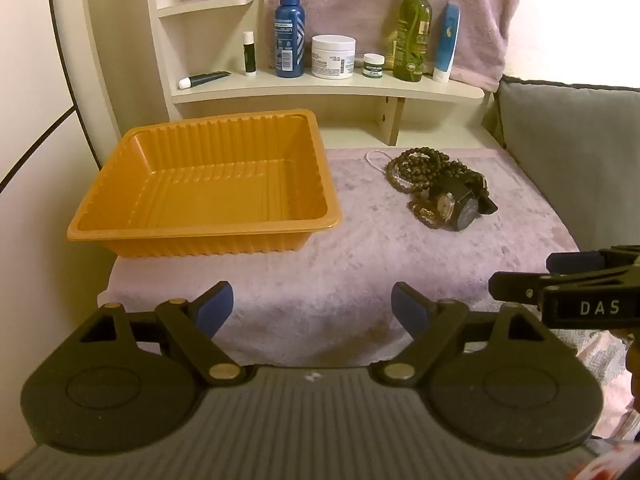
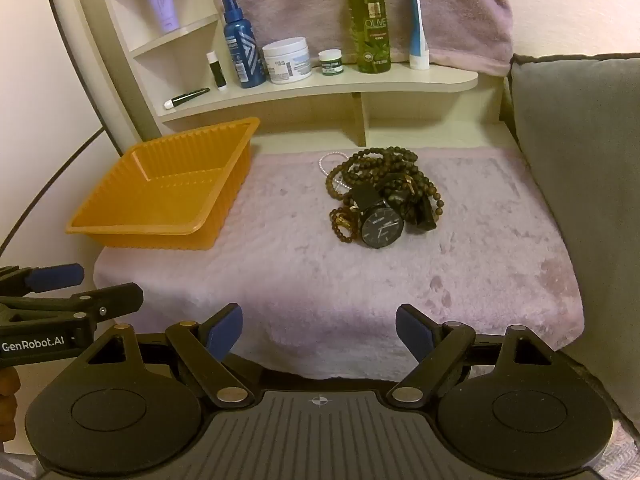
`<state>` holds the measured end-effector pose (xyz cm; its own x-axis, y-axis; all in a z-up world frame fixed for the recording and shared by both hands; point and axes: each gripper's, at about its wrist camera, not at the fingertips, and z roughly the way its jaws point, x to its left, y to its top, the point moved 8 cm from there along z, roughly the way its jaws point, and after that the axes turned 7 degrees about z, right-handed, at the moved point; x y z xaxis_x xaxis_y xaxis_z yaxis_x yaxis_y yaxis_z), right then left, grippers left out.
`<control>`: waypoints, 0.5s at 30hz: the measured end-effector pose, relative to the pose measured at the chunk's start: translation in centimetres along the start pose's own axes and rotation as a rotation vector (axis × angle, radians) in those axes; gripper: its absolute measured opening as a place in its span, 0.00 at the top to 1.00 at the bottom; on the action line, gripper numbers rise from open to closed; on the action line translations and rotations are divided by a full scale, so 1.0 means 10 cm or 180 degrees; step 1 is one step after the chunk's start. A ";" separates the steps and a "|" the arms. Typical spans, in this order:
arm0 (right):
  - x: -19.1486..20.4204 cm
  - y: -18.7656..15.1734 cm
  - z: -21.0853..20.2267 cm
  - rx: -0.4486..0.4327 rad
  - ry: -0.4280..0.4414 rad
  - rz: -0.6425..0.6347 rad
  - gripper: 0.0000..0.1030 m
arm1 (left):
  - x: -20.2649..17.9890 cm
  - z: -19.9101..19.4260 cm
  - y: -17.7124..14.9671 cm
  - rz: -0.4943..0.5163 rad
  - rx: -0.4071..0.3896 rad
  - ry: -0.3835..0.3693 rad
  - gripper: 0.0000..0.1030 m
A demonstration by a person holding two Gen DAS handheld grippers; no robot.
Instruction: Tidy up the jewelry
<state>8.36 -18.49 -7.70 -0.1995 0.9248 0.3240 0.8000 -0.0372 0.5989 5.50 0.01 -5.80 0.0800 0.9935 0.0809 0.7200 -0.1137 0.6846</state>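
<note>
An orange plastic tray [image 1: 132,228] [image 2: 100,229] stands on the left of a fluffy lilac towel and holds nothing. To its right lies a tangled pile of jewelry: dark bead necklaces [image 1: 424,166] [image 2: 380,168], a thin white bead strand [image 1: 372,156] [image 2: 326,160], an amber bead bracelet [image 2: 342,222] and a black wristwatch [image 1: 466,212] [image 2: 382,226]. My left gripper [image 1: 312,308] hovers open over the towel's near edge, in front of the tray. My right gripper [image 2: 319,330] hovers open in front of the pile. Each gripper shows at the other view's edge [image 1: 560,276] [image 2: 72,292].
A curved wooden shelf [image 1: 328,90] [image 2: 320,88] behind the towel carries a blue spray bottle [image 1: 289,32], a white jar [image 1: 333,56], a small green jar, an olive bottle [image 2: 368,20] and tubes. A grey cushion [image 1: 572,152] [image 2: 580,160] borders the right side.
</note>
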 end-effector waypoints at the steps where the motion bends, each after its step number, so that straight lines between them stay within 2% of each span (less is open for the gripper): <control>1: 0.00 0.00 0.00 -0.0007 0.0000 -0.0003 0.19 | 0.00 0.00 0.00 -0.0003 0.0001 -0.0002 0.18; 15: 0.00 0.02 -0.01 -0.0017 0.0004 -0.0005 0.19 | 0.00 -0.01 0.00 -0.0014 -0.0002 -0.0025 0.18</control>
<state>8.46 -18.50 -7.49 -0.2015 0.9244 0.3238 0.7965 -0.0378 0.6034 5.50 0.00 -5.73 0.0824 0.9940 0.0721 0.7199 -0.1094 0.6854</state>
